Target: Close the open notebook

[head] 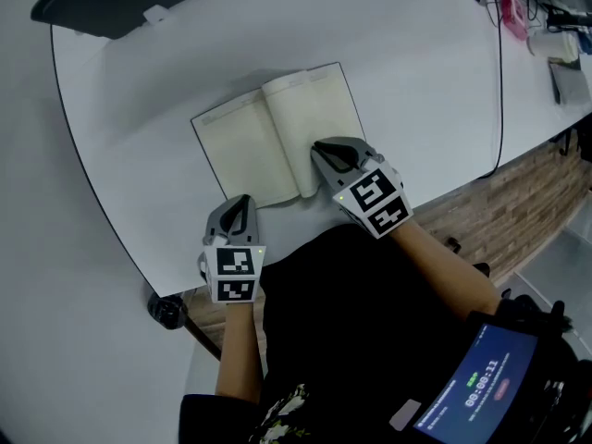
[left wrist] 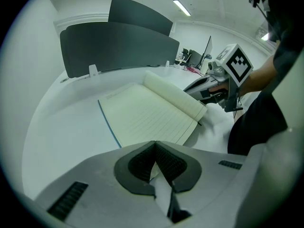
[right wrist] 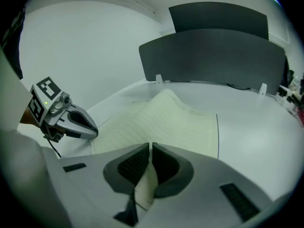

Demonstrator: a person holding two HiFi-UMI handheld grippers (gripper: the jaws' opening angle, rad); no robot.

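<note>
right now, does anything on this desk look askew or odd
Only the notebook: it lies open, skewed to the desk edge, and its right page humps up beside the spine. The right gripper is shut on that page's near edge. Nothing looks spilled or damaged.

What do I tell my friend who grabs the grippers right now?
Left gripper: jaws together, tip at the notebook's near left edge; I can't tell if it pinches anything.
Right gripper: shut on the near edge of the right page.
Notebook: lies open on the table, right page bulging up.
Done: page gripped.
Left: probably swing the right side over onto the left until the notebook is closed, then let go.
</note>
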